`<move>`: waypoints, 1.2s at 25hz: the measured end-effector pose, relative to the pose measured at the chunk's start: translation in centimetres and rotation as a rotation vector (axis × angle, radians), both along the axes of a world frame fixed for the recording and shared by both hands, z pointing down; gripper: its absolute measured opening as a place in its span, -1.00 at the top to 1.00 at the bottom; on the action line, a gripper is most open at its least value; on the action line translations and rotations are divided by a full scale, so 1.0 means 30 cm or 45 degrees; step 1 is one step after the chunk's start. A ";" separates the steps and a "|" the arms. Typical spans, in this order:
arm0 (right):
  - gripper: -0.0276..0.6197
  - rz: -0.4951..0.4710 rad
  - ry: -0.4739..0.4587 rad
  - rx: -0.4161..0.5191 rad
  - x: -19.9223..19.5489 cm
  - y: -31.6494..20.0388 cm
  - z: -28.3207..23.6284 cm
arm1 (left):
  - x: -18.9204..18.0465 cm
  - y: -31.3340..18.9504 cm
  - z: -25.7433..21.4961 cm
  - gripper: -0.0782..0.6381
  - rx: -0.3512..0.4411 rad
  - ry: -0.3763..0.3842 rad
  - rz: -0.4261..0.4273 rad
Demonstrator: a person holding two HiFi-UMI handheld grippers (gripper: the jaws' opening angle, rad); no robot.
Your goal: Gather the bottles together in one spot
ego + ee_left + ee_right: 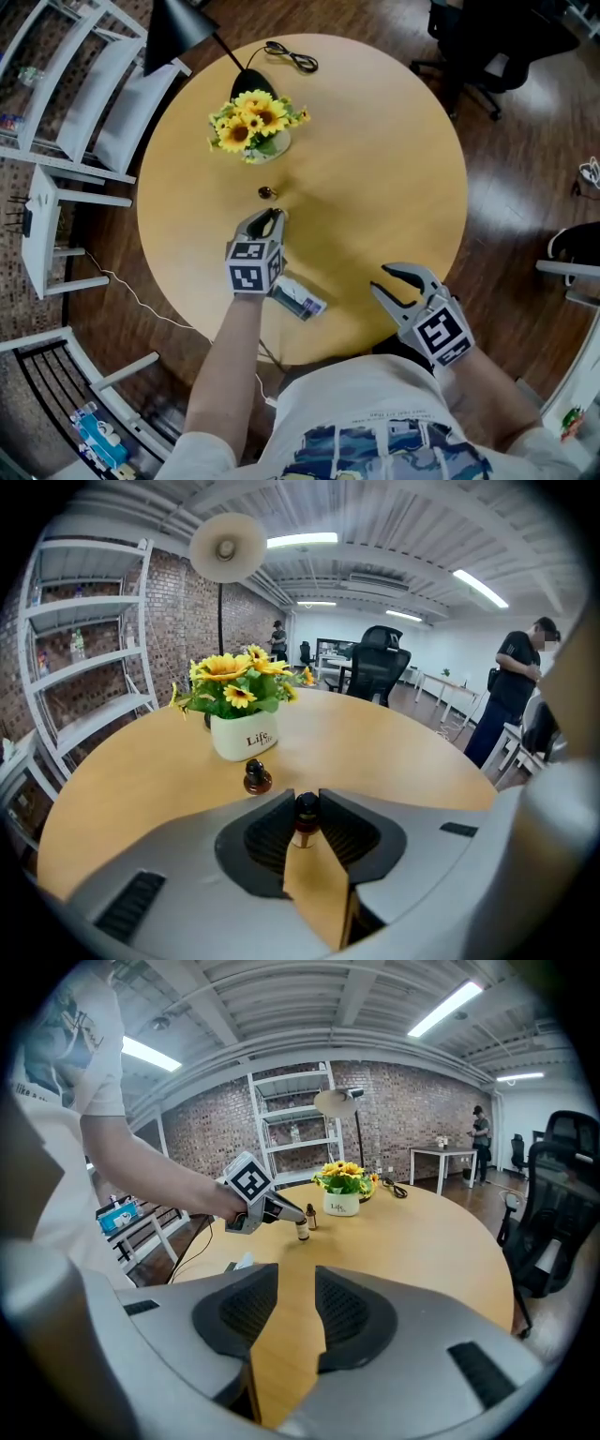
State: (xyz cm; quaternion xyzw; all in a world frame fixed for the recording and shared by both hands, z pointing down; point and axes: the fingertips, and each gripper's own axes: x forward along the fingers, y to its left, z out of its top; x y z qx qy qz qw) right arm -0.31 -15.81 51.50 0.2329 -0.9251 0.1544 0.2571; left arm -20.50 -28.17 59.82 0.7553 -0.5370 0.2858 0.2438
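My left gripper [272,217] is shut on a small brown bottle with a black cap [306,810], held upright just above the round wooden table [375,159]. A second small brown bottle [267,192] [257,778] stands a short way ahead of it, in front of the white pot of sunflowers [253,127] [246,735]. In the right gripper view the left gripper [284,1213] carries its bottle [302,1232] close to the standing one [310,1215]. My right gripper [382,279] [295,1316] hovers open over the table's near right edge, with nothing between its fingers.
A white flat packet [300,298] lies near the front edge beside my left forearm. A black lamp [178,33] and a coiled cable [291,58] sit at the far side. White shelves [66,84] stand left, an office chair [487,37] at the far right.
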 end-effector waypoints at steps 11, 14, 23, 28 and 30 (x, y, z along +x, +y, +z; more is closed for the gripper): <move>0.51 0.030 0.010 -0.011 0.069 0.042 0.013 | 0.000 0.029 0.037 0.50 0.043 -0.089 -0.013; 0.51 0.026 0.009 0.005 0.082 0.051 0.002 | 0.015 0.034 0.023 0.31 0.060 -0.089 0.006; 0.51 -0.014 -0.016 0.097 0.138 0.133 -0.092 | 0.013 0.184 -0.209 0.26 0.223 -0.047 -0.149; 0.51 -0.052 -0.046 0.164 0.191 0.231 -0.171 | 0.051 0.440 -0.375 0.26 0.278 0.103 -0.342; 0.53 -0.084 -0.054 0.196 0.215 0.260 -0.183 | 0.084 0.566 -0.434 0.26 0.309 0.138 -0.387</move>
